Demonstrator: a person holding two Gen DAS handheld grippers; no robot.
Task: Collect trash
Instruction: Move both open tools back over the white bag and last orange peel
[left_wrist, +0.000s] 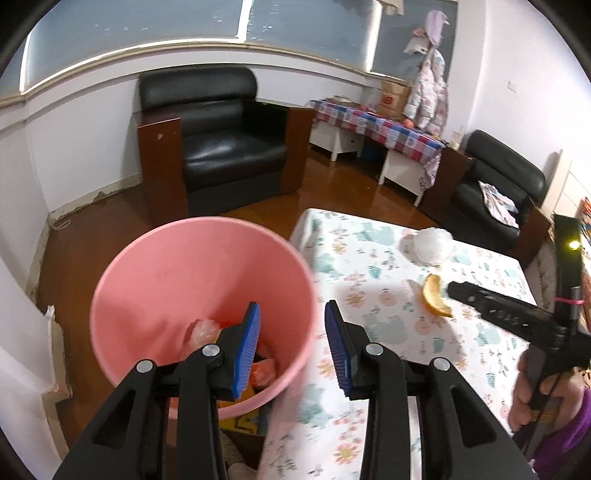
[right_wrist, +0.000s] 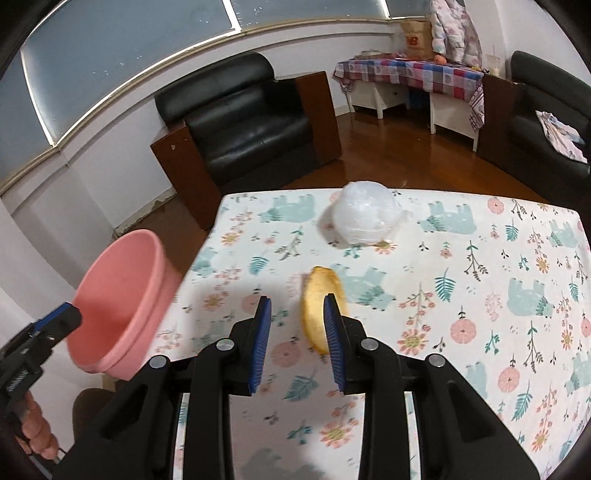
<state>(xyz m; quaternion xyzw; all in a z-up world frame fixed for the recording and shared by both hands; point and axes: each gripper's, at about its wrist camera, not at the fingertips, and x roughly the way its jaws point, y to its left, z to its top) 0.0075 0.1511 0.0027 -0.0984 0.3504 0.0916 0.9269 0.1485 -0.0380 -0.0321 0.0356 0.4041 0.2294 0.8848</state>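
Two grippers, both with fingers apart and empty: left gripper (left_wrist: 292, 314) above the pink bucket's (left_wrist: 147, 280) rim at lower centre, right gripper (right_wrist: 297, 308) over the table (right_wrist: 480, 350). Only the left view shows trash inside the bucket. On the table lie one orange peel (right_wrist: 317, 306) and one white plastic wad (right_wrist: 364, 218).

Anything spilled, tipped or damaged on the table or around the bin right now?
Nothing spilled or damaged. The orange peel and crumpled white plastic simply lie uncollected on the table. The pink bucket beside it already holds trash.
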